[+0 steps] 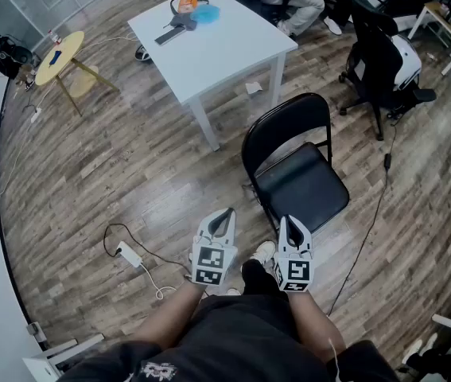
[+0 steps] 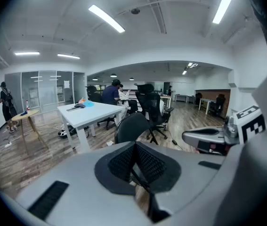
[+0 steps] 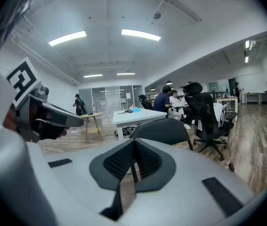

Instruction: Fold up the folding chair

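The chair (image 1: 301,183) stands open at one o'clock, just ahead. Left gripper (image 1: 223,216) and right gripper (image 1: 289,224) have their jaws fully closed, holding nothing. The risk: shove it unsteadied and it skids across the floor (image 1: 130,181) or topples.

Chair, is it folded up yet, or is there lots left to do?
Nothing is done yet: the folding chair stands open, seat flat. Nothing is in hand: the left claw and right claw are both shut and empty, in front of the chair, not touching it. All is left: grip the chair and swing the seat up against the back.
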`<state>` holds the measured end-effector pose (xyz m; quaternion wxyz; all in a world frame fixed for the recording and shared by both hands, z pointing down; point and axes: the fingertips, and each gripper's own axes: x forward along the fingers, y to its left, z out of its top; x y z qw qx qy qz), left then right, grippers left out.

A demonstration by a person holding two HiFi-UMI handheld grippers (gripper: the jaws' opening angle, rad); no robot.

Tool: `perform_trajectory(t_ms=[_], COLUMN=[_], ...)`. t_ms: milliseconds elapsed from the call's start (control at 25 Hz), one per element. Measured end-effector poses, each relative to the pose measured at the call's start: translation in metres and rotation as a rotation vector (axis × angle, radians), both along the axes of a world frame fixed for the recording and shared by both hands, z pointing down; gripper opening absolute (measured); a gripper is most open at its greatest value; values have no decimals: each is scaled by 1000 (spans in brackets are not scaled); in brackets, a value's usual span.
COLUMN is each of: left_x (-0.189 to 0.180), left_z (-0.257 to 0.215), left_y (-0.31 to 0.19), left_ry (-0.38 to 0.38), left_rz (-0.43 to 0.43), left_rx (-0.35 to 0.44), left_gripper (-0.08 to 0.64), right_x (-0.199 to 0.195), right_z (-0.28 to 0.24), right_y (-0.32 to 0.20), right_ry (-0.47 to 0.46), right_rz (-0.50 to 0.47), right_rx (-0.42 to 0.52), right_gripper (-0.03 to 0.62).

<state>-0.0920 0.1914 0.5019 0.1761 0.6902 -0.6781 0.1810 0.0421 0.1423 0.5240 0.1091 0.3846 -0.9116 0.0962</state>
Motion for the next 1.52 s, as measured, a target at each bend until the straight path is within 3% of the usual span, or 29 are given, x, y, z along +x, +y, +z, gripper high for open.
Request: perform_trajectory(t_ms=[400, 520, 680, 880, 1000, 1200, 1240, 1320, 1520], left_x=[11, -2, -10, -35, -46, -49, -49, -50, -47], left_z=[35, 46, 56, 67, 71, 77, 81, 91, 111], left_y=[-84, -107, -146, -195, -226, -271, -280, -297, -332], left_ry=[-72, -101, -85, -151, -187, -262, -274, -296, -301], left_rz=[85, 51, 33, 58, 89, 175, 188, 207, 245], left_rx=[-86, -143, -135, -140, -151, -160, -170, -194, -237], left_gripper=[3, 3, 4, 5, 5, 24, 70, 194, 257], right_x=[40, 47, 68, 85, 97, 120, 125, 138, 185], right_z=[73, 95, 129, 167, 190, 253, 269, 302, 383], right_y=[-84, -93, -101, -112, -123, -133, -135, -135, -123], right_ry=[70, 89, 124, 148, 117, -10, -37, -81, -135], right_rz=[70, 83, 115, 158, 222, 379, 409, 470, 602], right_rx=[-96, -135, -198, -276, -354, -562, -606, -686, -837], right_gripper=[12, 12, 12, 12, 12, 17, 40, 160, 271])
